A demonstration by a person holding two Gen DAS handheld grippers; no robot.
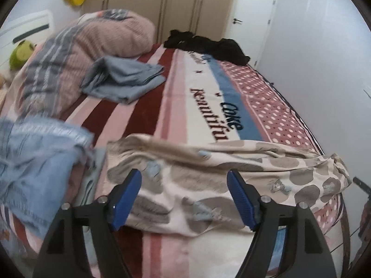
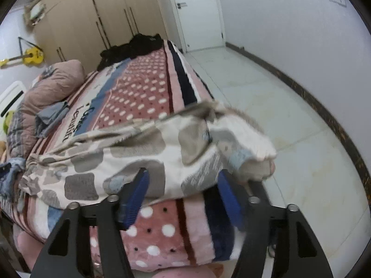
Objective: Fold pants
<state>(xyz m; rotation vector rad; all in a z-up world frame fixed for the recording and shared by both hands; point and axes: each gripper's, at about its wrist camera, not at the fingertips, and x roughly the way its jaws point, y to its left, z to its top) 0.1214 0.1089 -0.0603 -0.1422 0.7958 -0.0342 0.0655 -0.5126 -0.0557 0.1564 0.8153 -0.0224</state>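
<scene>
The pants are cream-coloured soft fabric printed with large grey and taupe blotches and a few pale blue patches. They lie stretched sideways across the near end of a bed, loosely doubled over along their length with ridges and creases running through the cloth. In the right wrist view the pants reach the bed's corner, where one bunched, rumpled end sticks out past the edge above the floor.
</scene>
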